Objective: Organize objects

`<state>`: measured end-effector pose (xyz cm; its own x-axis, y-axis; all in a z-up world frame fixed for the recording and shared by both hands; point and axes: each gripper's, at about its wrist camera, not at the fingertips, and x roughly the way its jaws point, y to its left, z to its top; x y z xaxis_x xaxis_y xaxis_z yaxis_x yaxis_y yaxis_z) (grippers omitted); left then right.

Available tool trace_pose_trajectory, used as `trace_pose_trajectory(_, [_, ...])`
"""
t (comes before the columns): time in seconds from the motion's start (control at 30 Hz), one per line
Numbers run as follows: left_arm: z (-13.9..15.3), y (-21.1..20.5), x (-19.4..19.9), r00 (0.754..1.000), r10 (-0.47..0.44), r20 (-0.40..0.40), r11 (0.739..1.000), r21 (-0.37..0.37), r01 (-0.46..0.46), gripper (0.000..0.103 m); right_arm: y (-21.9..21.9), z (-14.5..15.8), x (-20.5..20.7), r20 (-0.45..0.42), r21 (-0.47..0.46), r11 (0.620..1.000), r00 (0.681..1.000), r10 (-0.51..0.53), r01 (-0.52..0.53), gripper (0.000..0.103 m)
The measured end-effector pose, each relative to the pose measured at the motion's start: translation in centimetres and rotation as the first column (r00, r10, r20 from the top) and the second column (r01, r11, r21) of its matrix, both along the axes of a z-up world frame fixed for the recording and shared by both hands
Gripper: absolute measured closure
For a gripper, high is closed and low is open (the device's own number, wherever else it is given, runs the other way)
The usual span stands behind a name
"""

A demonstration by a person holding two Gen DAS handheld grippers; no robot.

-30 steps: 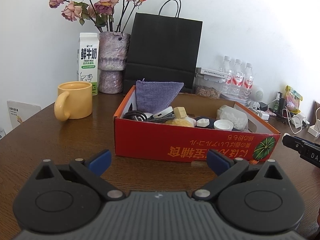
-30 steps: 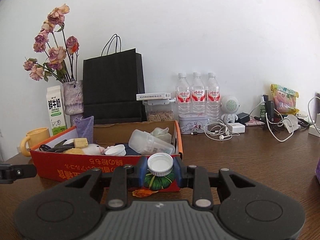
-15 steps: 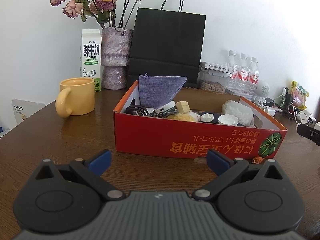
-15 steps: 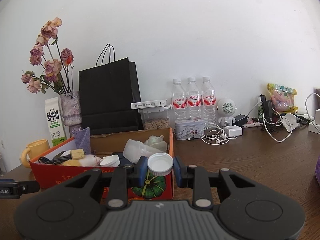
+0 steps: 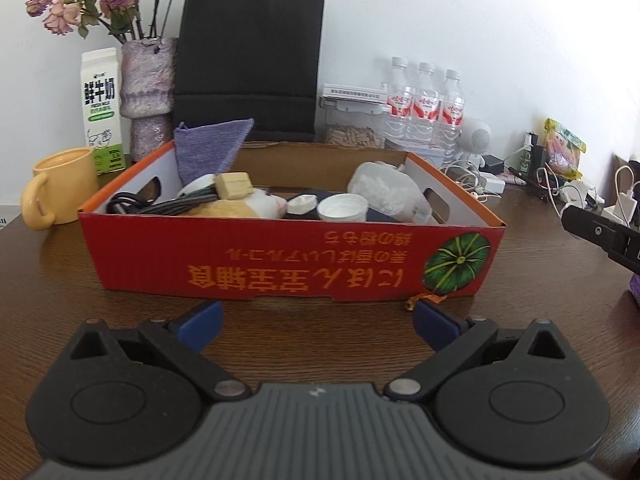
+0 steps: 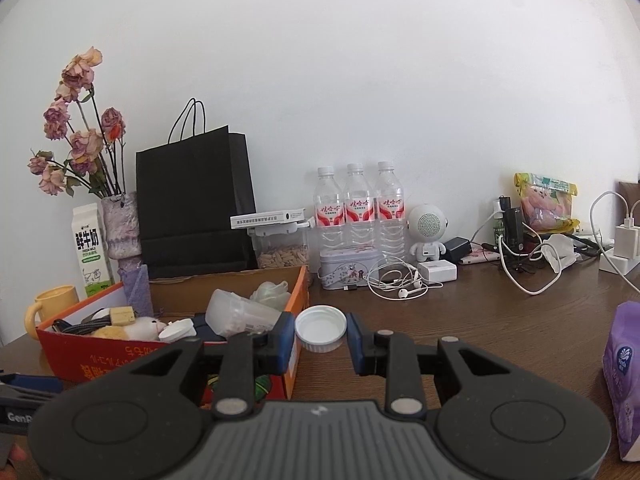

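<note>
Right gripper (image 6: pixel 321 338) pinches a round white plastic cap (image 6: pixel 320 332), ribbed skirt, hollow side up, between blue pads; the cap sits just right of the box's (image 6: pixel 96 354) end, above bare wood table (image 6: pixel 500 320). Left gripper (image 5: pixel 318 322) spread wide, nothing between its blue pads, facing the box's long red side. Box: shallow corrugated cardboard, glossy red print, orange rim, white inside, oval handle cut-outs. Inside: purple woven pouch (image 5: pixel 212 150) propped upright, braided dark cable (image 5: pixel 160 204), tan block (image 5: pixel 234 186), fuzzy cream toy (image 5: pixel 240 208), second ribbed white cap (image 5: pixel 342 208), clear plastic jar (image 5: pixel 386 192) on its side. Glazed yellow mug (image 5: pixel 60 184) just left of box.
</note>
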<state>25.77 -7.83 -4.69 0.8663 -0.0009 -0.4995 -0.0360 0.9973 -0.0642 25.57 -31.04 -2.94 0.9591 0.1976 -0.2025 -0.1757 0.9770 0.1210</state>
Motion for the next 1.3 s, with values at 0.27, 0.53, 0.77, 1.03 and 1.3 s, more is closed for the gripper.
trace_pose_trajectory(0.27, [-0.9,-5.1,3.4,0.998,0.025,-0.052,0.999,0.033,-0.023,0.0,-1.8,0.4,-0.2,0.004,0.032,0.999,1.0,-0.023,0.023,0.076])
trace_pose_trajectory(0.53, [-1.8,-6.7,5.8,0.983,0.135,-0.126,0.991,0.042,-0.131,0.01,-2.1,0.6,-0.5,0.006,0.061,0.998,1.0,-0.019,0.018,0.076])
trace_pose_trajectory(0.77, [-1.5,-5.4,4.4,0.987,0.102,-0.125,0.995,-0.009,-0.104,0.08,-1.9,0.5,-0.6,0.005,0.06,0.998,1.0,-0.013,0.013,0.076])
trace_pose_trajectory(1.03, [-1.3,0.2,0.5,0.989,0.087,-0.12,0.994,-0.055,-0.094,0.095,-1.8,0.4,-0.6,-0.002,0.051,0.999,1.0,-0.015,0.015,0.076])
trace_pose_trajectory(1.3, [-0.9,3.7,-1.8,0.989,0.107,-0.098,0.99,-0.084,-0.115,0.091,-1.4,0.1,-0.4,-0.012,0.032,0.999,1.0,-0.023,0.024,0.076])
